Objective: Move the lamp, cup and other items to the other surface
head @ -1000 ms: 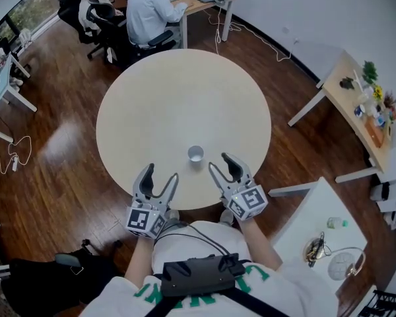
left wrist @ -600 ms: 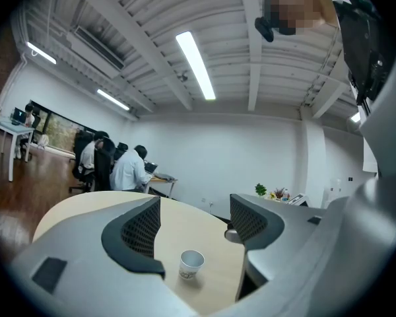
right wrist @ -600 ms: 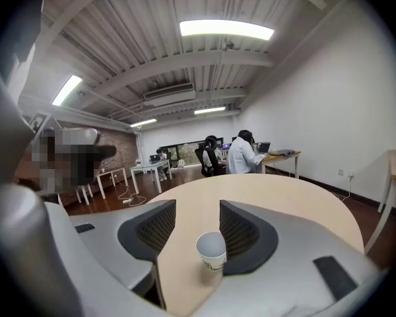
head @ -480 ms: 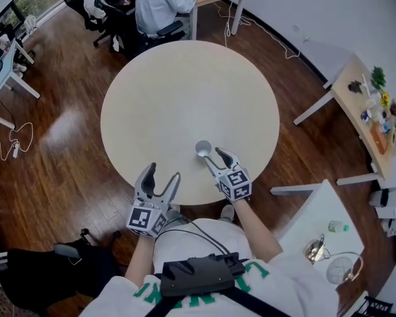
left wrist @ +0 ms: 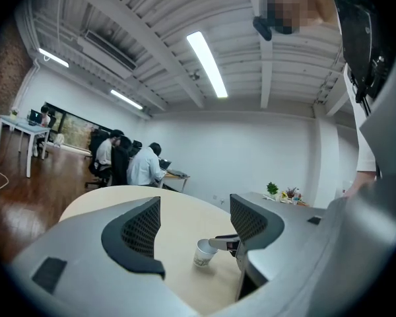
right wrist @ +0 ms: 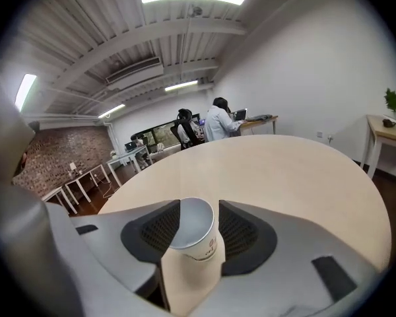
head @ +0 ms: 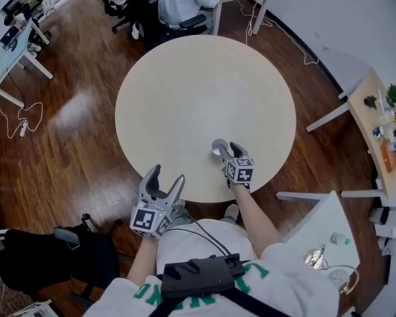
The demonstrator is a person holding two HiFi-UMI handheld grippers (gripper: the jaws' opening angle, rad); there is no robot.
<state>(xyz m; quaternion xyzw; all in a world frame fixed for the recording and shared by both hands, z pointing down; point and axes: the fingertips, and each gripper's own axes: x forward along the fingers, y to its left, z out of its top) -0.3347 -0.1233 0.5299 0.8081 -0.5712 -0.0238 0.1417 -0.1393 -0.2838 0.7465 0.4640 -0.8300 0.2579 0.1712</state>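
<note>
Head view: the right gripper (head: pixel 226 149) has come down from above the near rim of the round table (head: pixel 185 91) to the cup (head: pixel 218 146), and its jaws have just been closing round it; the left gripper (head: pixel 166 174) hangs off the table edge, fingers spread and empty. The grasp is judged to be at hand, with the lift and the carry to the other surface not yet done. Left gripper view: between the wide-apart jaws of the left gripper (left wrist: pixel 195 223) the cup (left wrist: pixel 204 252) stands on the tabletop, one right finger (left wrist: pixel 224 242) level with its rim. Right gripper view: the cup (right wrist: pixel 195 233) sits between the pads of the right gripper (right wrist: pixel 197 220), which flank it closely without plainly pressing. The cup's long axis is about vertical, mouth up.
</note>
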